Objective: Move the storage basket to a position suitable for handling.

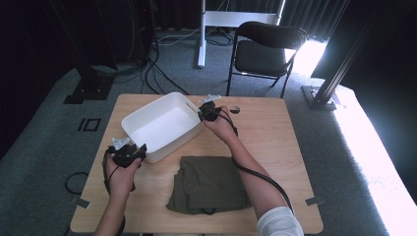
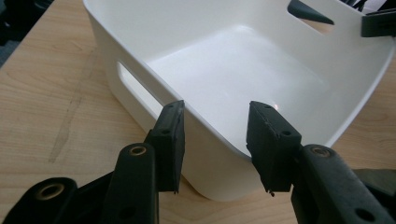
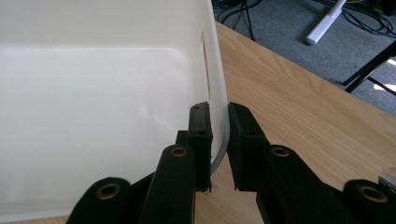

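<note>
- High view: white rectangular plastic bin (image 1: 162, 125) sits on the light wooden table (image 1: 275, 147), upper left of centre, skewed to the edges; folded olive-green cloth (image 1: 209, 184) lies just in front of it.
- My left gripper (image 1: 132, 153) is at the bin's near corner. In the left gripper view the jaws straddle the rim, one pad outside, one inside, gaps on both sides: spread, not gripping yet. I'd finish the squeeze square on the wall, beside the slot handle (image 2: 135, 91), not on the rounded corner.
- My right gripper (image 1: 206, 112) has the far-side wall; the right gripper view shows the pads pinching the thin rim.
- Judgement: hold the right pinch steady, seat the left, then move both together; a one-sided pull would flex or twist the bin.
</note>
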